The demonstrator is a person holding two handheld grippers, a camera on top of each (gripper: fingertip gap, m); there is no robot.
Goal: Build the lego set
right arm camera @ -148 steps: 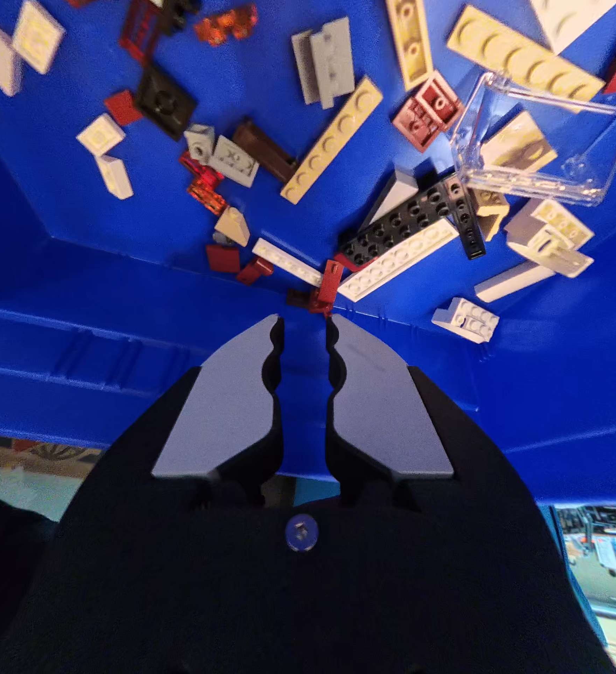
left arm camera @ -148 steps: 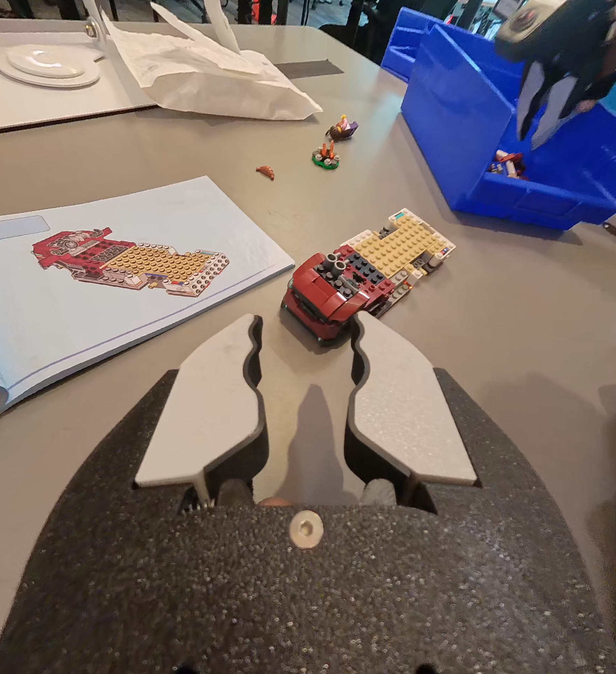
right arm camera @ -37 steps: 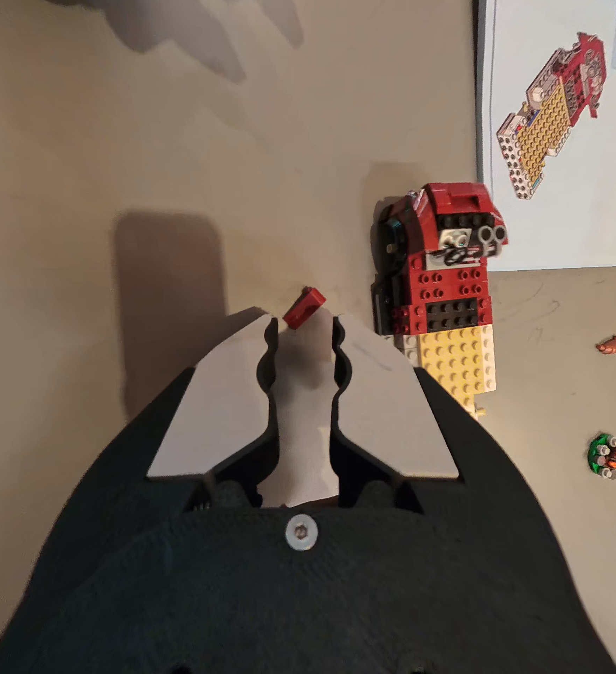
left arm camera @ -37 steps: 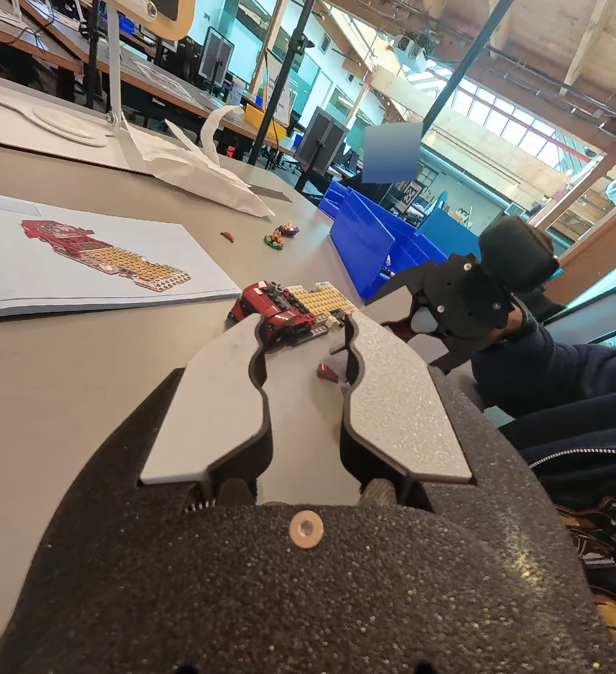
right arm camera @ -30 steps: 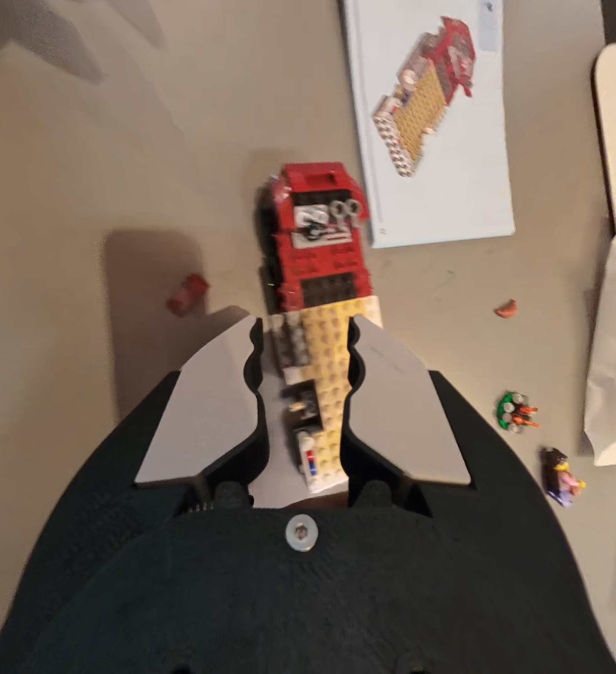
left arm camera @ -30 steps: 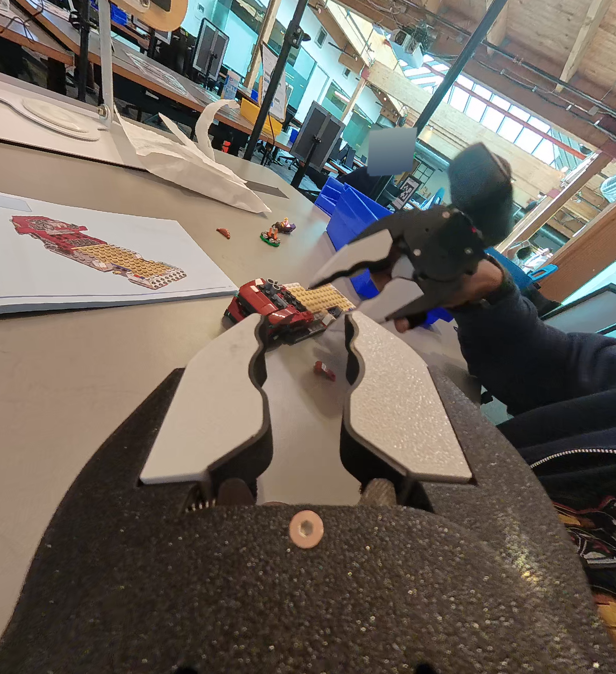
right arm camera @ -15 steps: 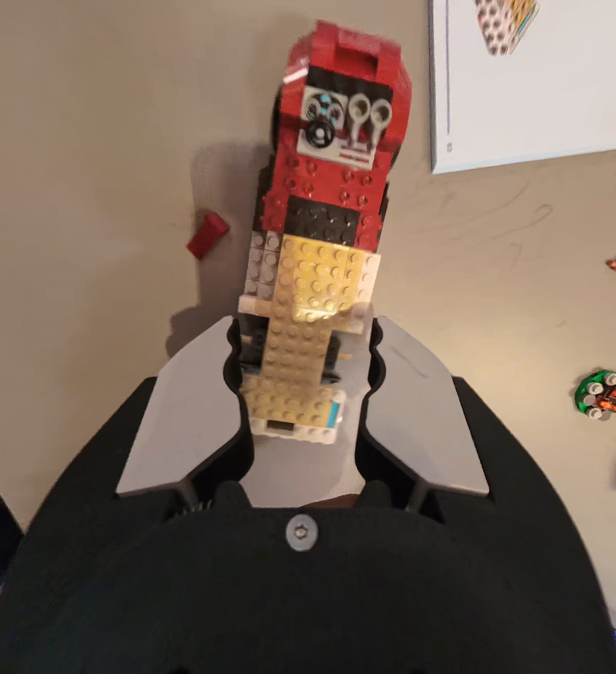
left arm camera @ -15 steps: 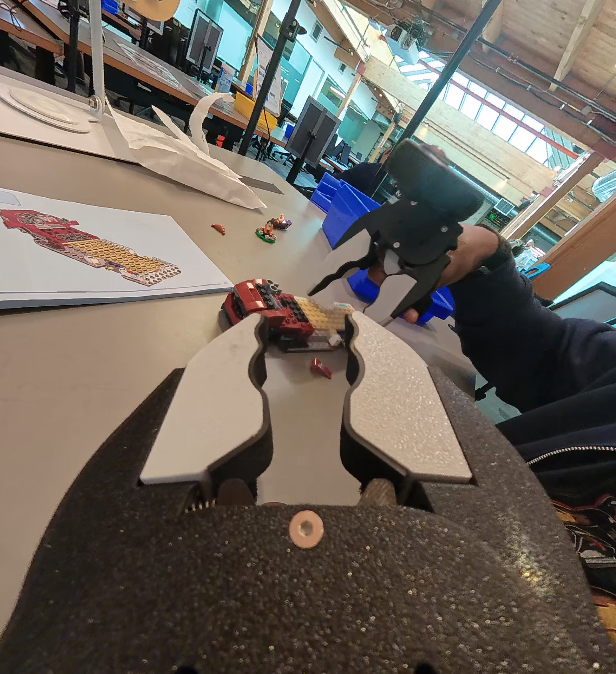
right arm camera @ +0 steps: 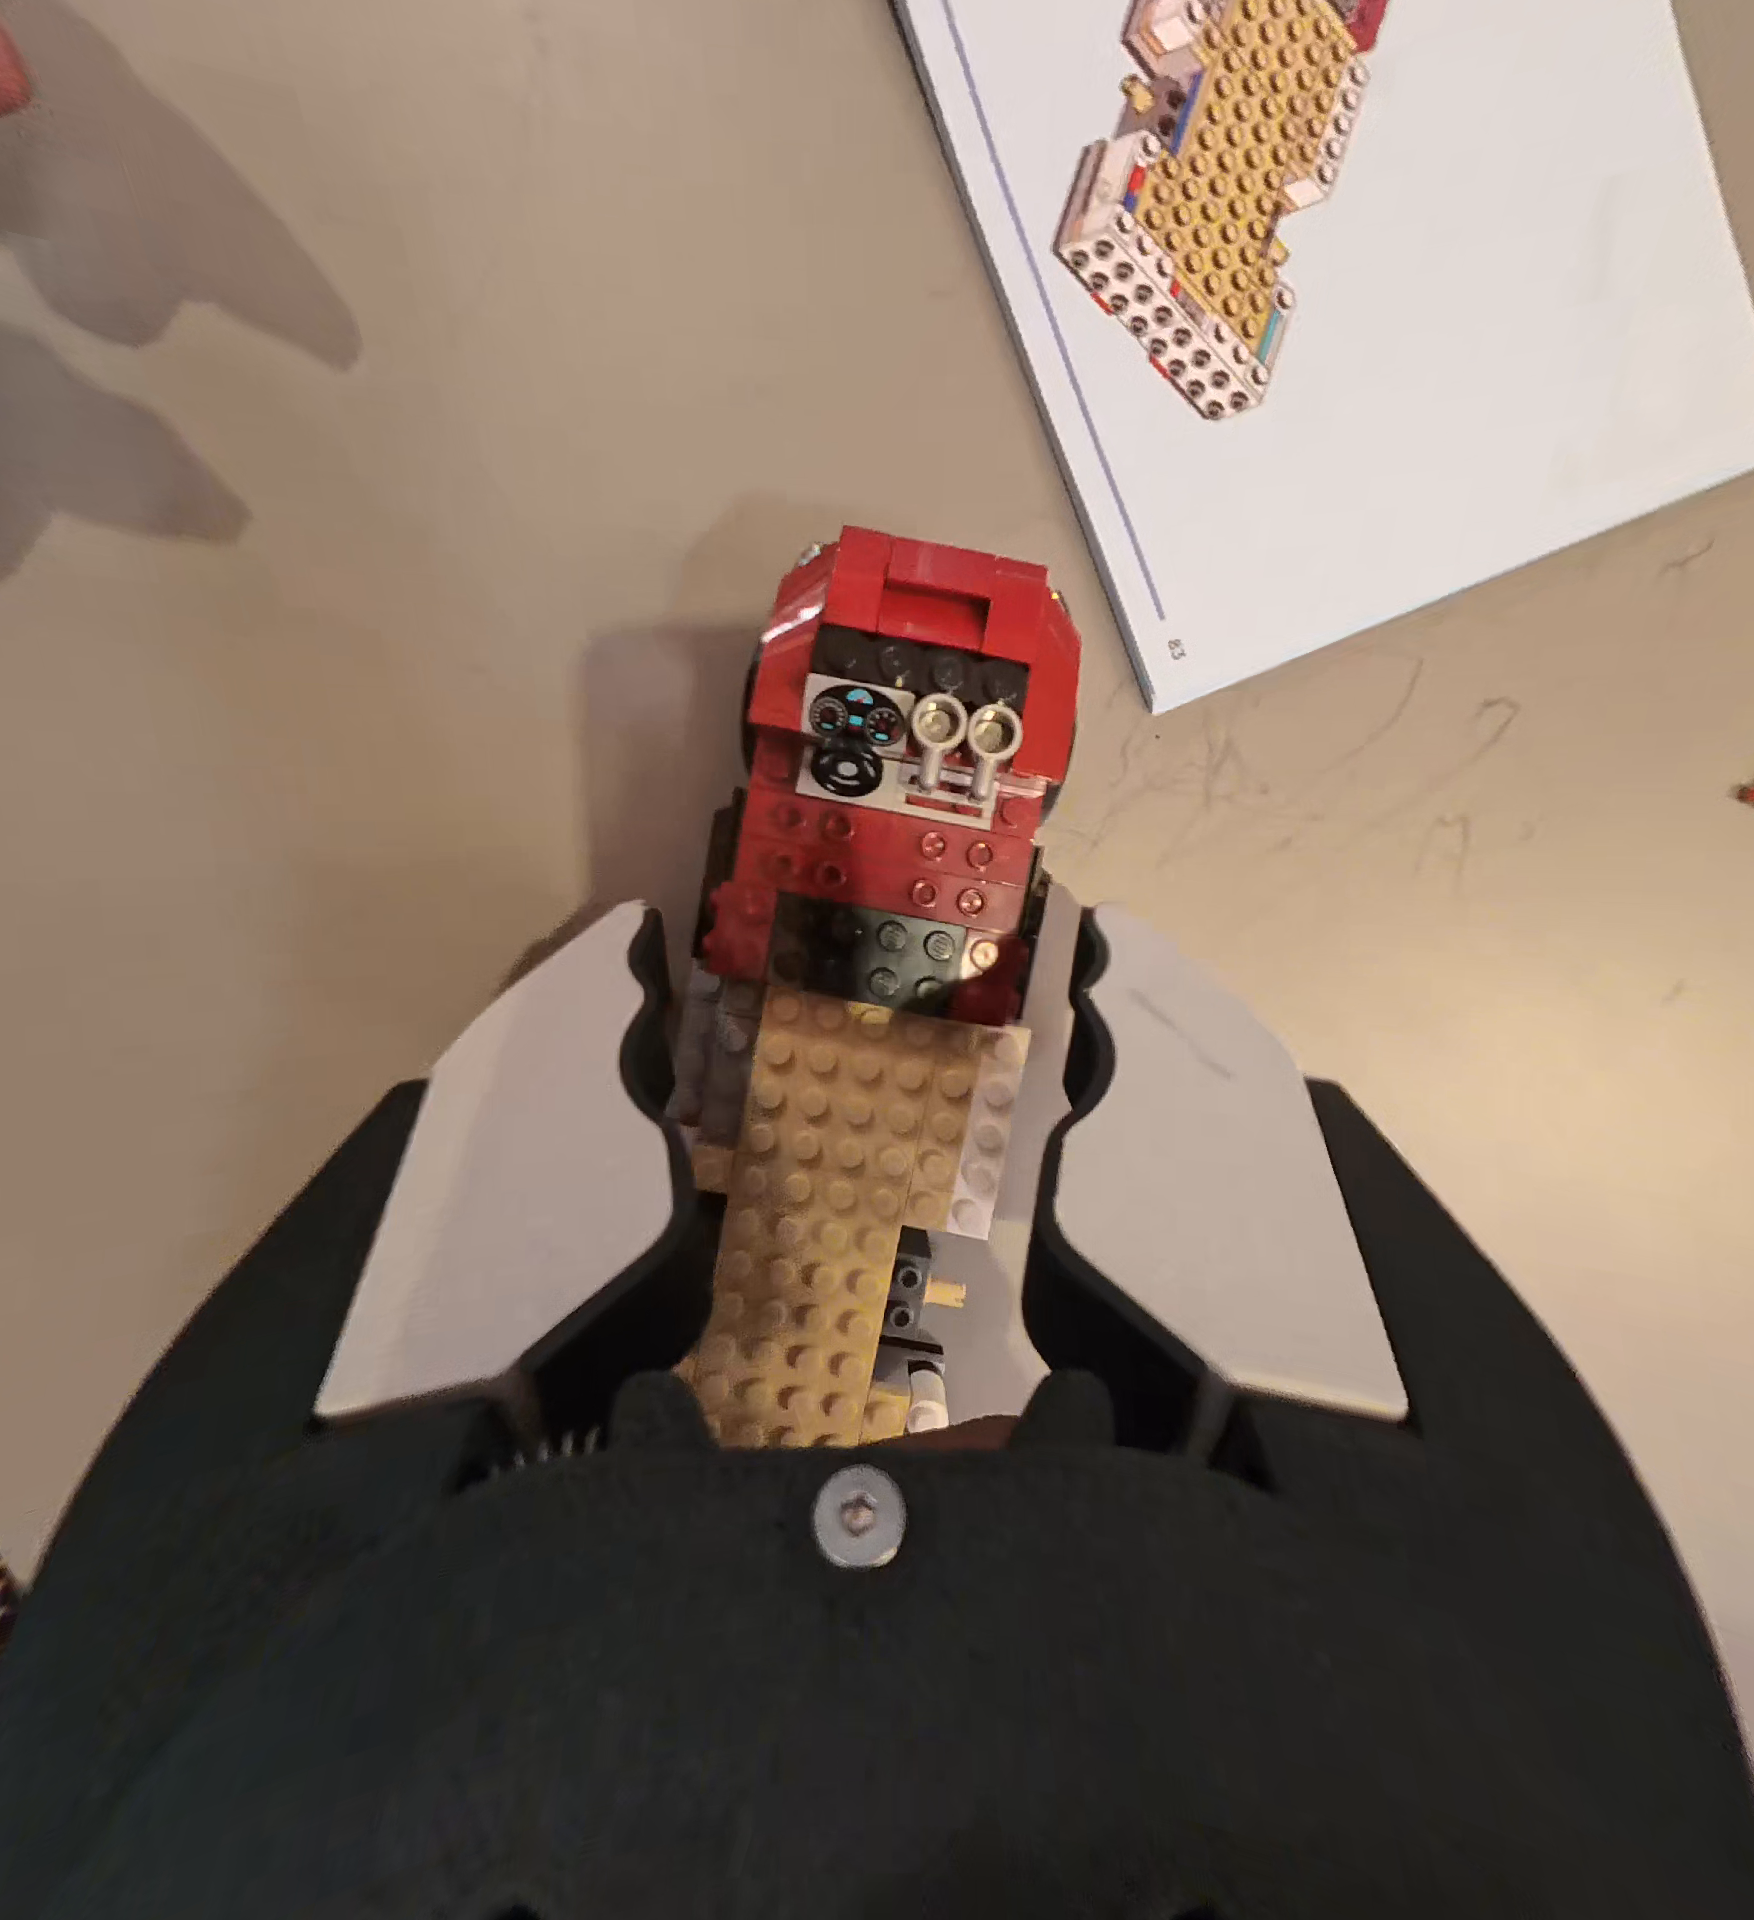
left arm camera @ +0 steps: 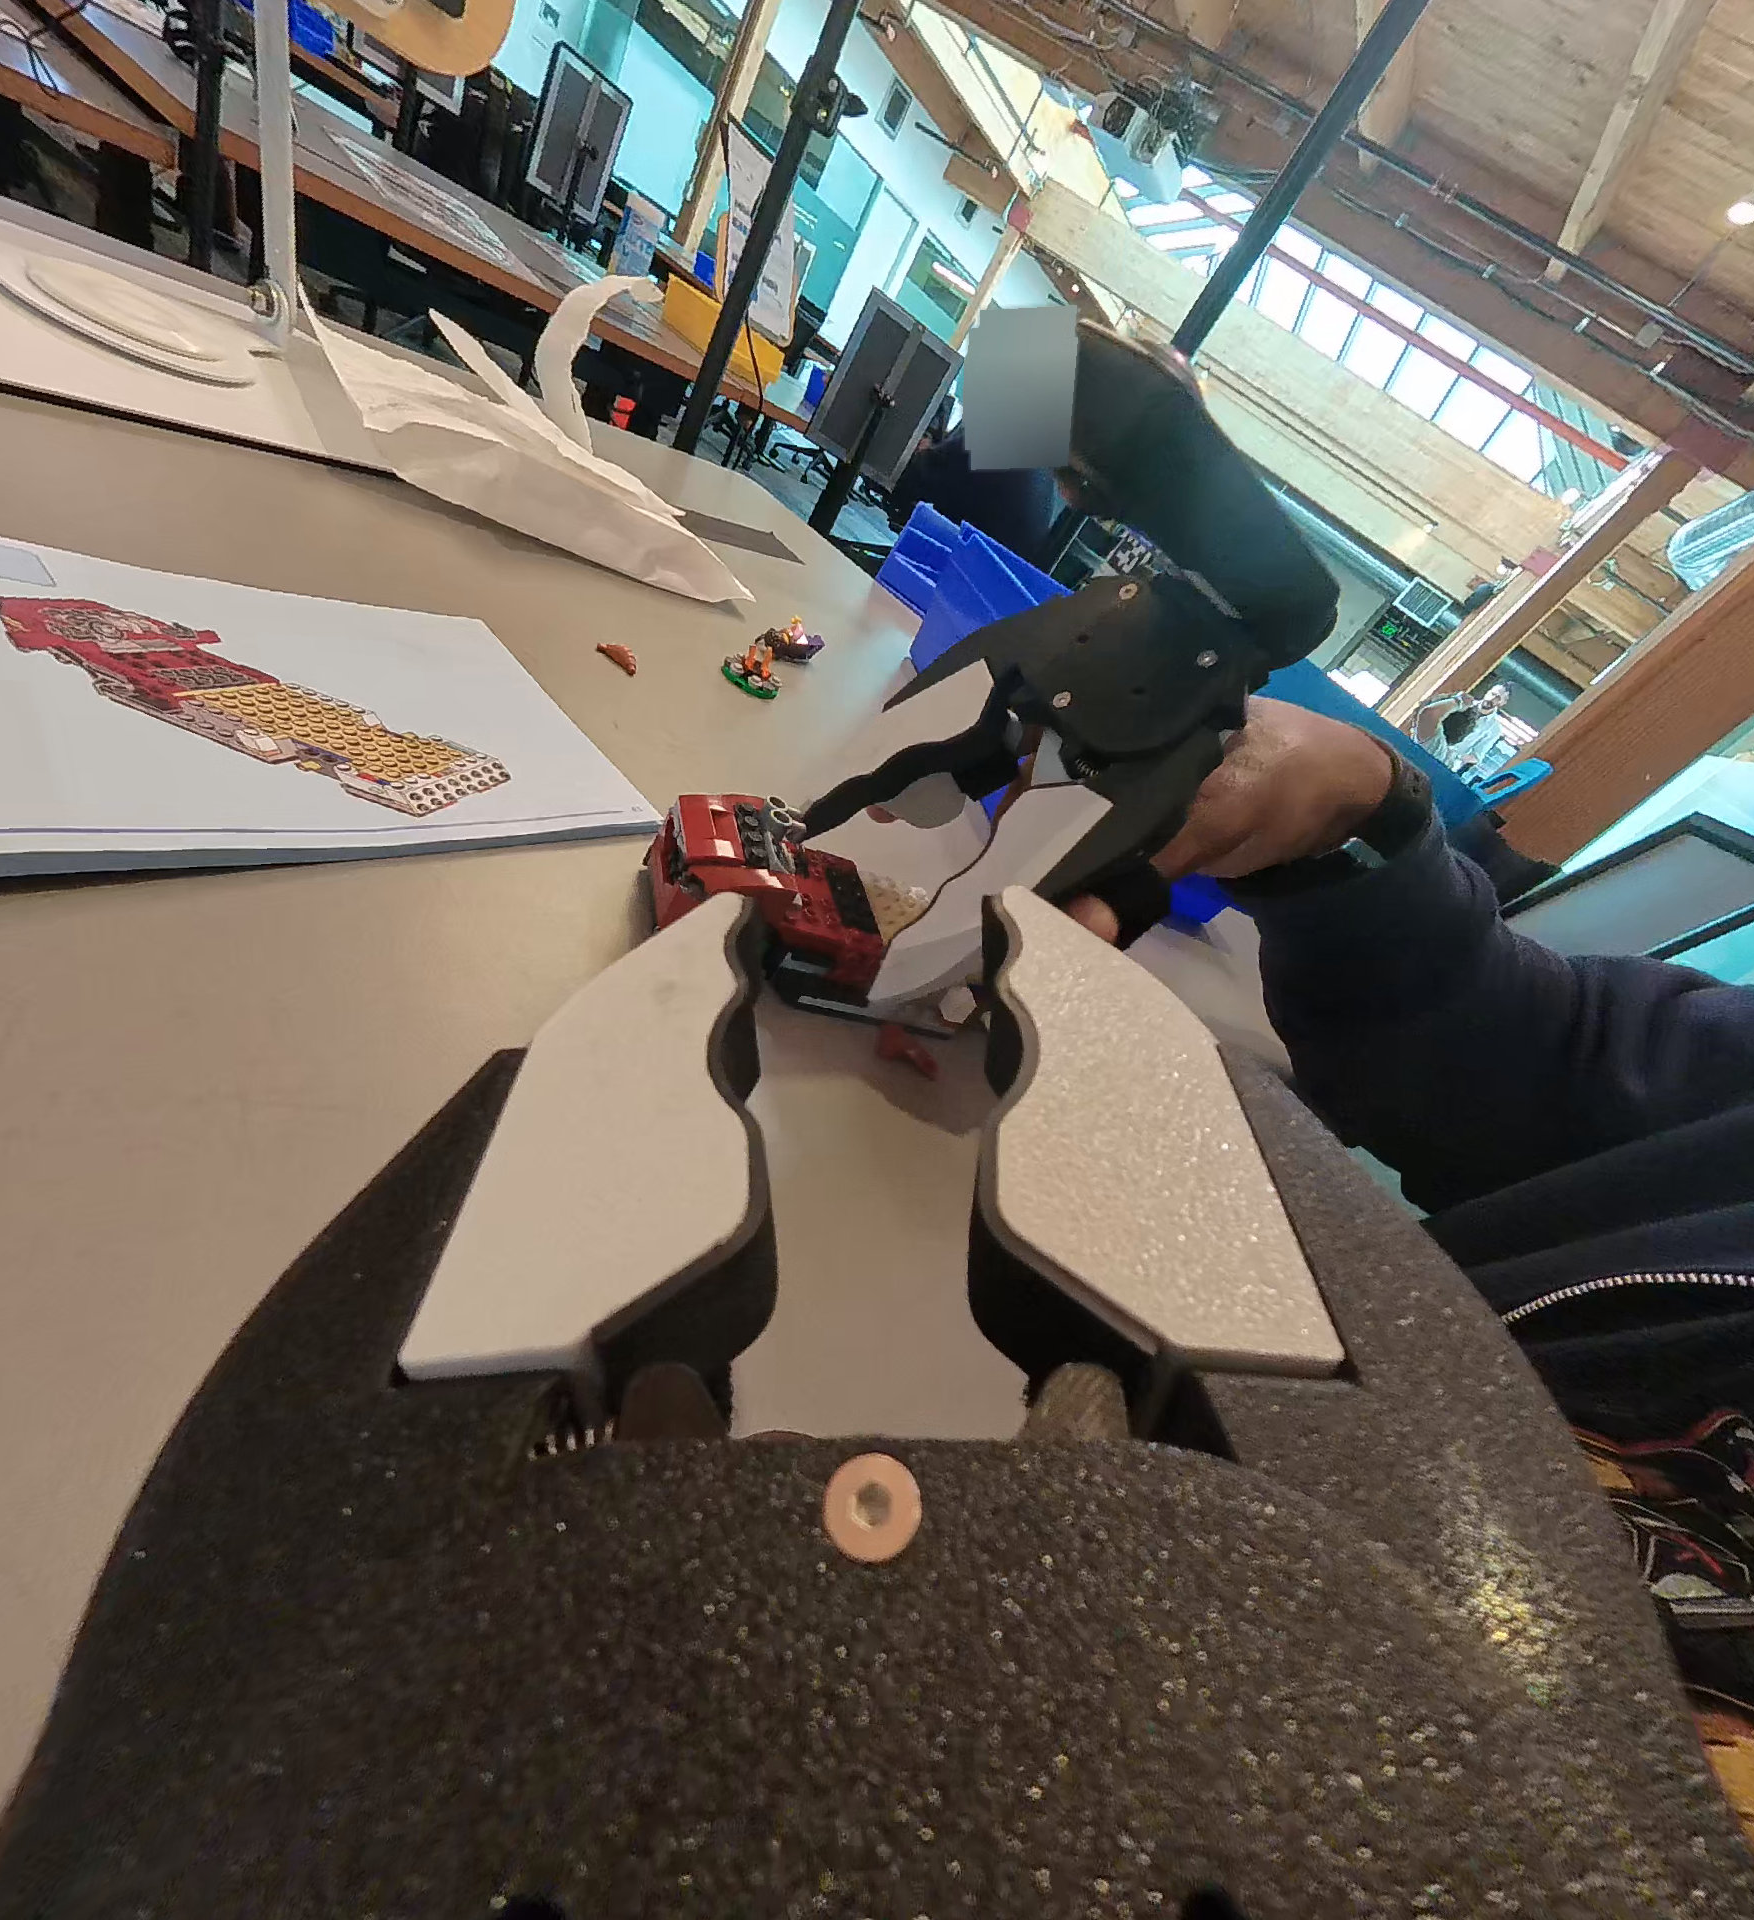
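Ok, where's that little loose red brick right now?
In the left wrist view, the loose red brick lies on the table just ahead of the left gripper, beside the brick car.

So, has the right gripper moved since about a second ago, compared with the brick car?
Yes. The right gripper has come forward over the brick car: its open fingers now straddle the car's red and black middle, instead of the tan rear.

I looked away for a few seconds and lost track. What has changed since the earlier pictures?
The right tongs left the blue bin, set a small red piece on the table, then opened wide and came down astride the brick car; contact isn't clear. The left tongs stayed open and empty. Booklet unmoved.
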